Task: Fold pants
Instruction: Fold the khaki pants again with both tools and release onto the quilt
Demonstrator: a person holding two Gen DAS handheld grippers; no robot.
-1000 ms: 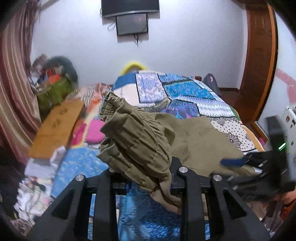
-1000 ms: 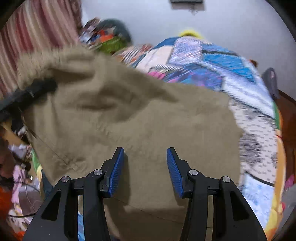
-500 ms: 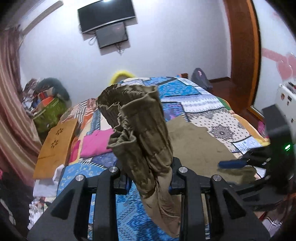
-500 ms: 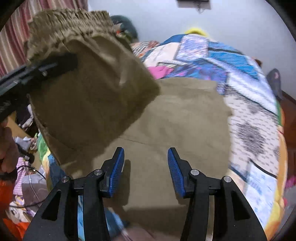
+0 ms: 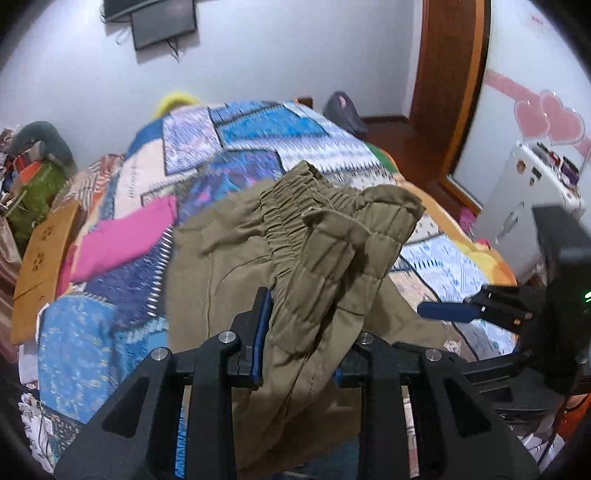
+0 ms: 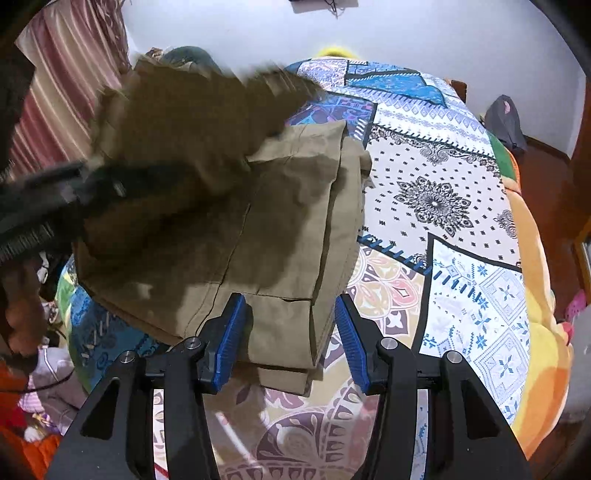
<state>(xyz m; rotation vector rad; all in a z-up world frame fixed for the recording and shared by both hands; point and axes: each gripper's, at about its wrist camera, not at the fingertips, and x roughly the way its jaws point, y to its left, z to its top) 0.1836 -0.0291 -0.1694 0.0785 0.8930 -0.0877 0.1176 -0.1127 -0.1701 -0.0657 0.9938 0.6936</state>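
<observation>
The olive-green pants [image 5: 317, 254] are gripped by the left claw [image 5: 299, 343]: a bunched part with the gathered elastic waistband is clamped between its blue-padded fingers [image 5: 260, 332] and is held above the bed [image 5: 110, 332]. The waistband is seen at 12 o'clock from the claw, and loose cloth hangs down toward 6 o'clock. The rest of the pants lies spread on the patchwork bedspread [image 5: 236, 147] beneath.

In the right wrist view, the right claw [image 6: 291, 336] is seen with its fingers apart and nothing between the pads [image 6: 232, 332]; it hovers over the near edge of the folded pants [image 6: 288, 229] on the bedspread [image 6: 443, 199]. The lifted part of the pants is blurred at 10 o'clock, where the left claw [image 6: 110, 184] is seen holding it.

In the left wrist view, the right claw [image 5: 447, 312] appears at 3 o'clock, just beside the pants. A pink garment [image 5: 122, 243] lies on the bed at 10 o'clock, near a wooden board [image 5: 44, 251]. A wall-mounted TV [image 5: 162, 18] is seen at 12 o'clock, and a white cabinet [image 5: 524, 199] at 2 o'clock.
</observation>
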